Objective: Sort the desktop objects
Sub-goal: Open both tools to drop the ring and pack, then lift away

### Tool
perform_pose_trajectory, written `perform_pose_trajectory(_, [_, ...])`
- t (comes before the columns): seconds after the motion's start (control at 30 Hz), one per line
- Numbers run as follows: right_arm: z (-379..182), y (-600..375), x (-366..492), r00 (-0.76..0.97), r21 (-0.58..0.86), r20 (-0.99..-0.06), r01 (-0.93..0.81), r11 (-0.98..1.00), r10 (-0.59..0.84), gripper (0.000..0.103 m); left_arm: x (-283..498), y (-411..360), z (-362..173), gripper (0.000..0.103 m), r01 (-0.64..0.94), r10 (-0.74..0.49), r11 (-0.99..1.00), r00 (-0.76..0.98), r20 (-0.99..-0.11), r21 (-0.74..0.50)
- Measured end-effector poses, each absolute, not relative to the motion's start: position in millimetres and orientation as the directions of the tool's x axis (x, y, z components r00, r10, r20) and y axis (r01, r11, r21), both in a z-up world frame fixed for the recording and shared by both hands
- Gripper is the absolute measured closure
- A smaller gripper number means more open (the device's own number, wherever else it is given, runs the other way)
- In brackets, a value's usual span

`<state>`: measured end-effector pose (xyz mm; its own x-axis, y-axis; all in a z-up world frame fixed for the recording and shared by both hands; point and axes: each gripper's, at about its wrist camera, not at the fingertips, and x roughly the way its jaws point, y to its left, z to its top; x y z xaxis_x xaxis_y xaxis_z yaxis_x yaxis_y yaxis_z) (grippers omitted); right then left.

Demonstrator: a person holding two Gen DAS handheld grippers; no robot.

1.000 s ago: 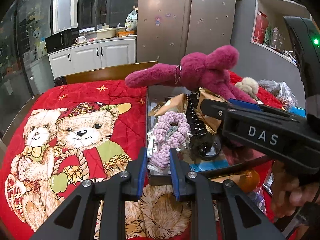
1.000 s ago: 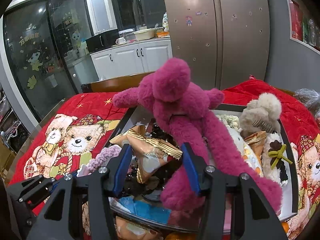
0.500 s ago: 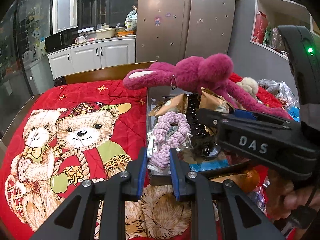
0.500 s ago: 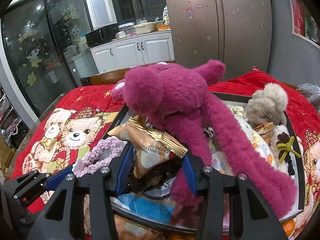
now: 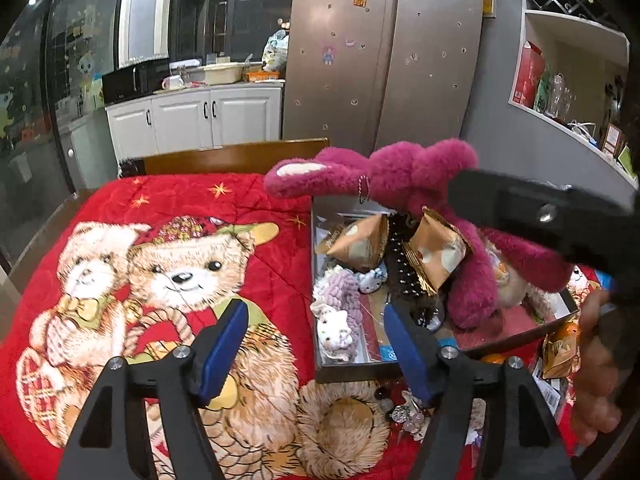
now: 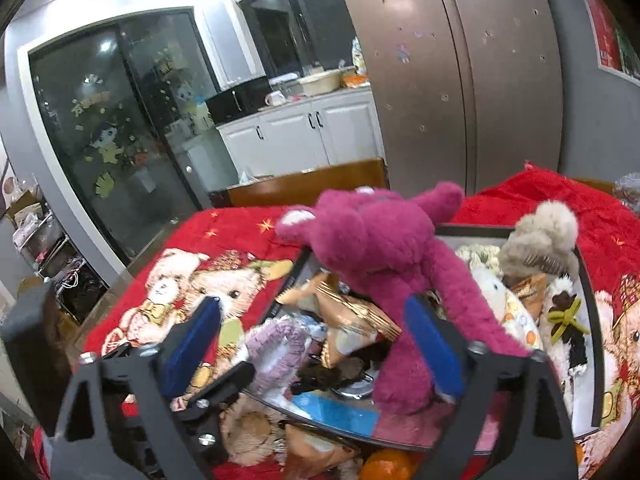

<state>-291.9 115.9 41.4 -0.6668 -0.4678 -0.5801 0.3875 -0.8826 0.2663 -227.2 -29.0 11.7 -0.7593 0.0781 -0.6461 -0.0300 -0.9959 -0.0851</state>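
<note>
left tongs point(image 5: 316, 344): we are just opening them, nothing gripped, over the tray point(image 5: 352, 374) near-left corner | right tongs point(image 6: 316, 344): spreading wide (nothing pinched) | pink plush point(image 6: 384, 248): lying across the tray's heap, free | purple scrunchie point(image 5: 340, 292): resting inside the tray's left edge

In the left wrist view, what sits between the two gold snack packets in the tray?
In the left wrist view, a dark studded item fills the gap between the left gold packet and the right gold packet, under the magenta plush toy. What it is cannot be told.

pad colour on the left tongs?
Blue pads on black arms; clearest in the left wrist view.
</note>
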Motion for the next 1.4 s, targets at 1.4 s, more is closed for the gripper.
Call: perform_pose_trajectory(1.4, [196.0, 224.6, -106.7, -0.956, 0.143, -0.198, 0.189, -0.972, -0.215, 0.0, -163.3, -8.8, 96.0, 0.0, -0.173, 0.176, -0.984, -0.862, -0.476, -0.05])
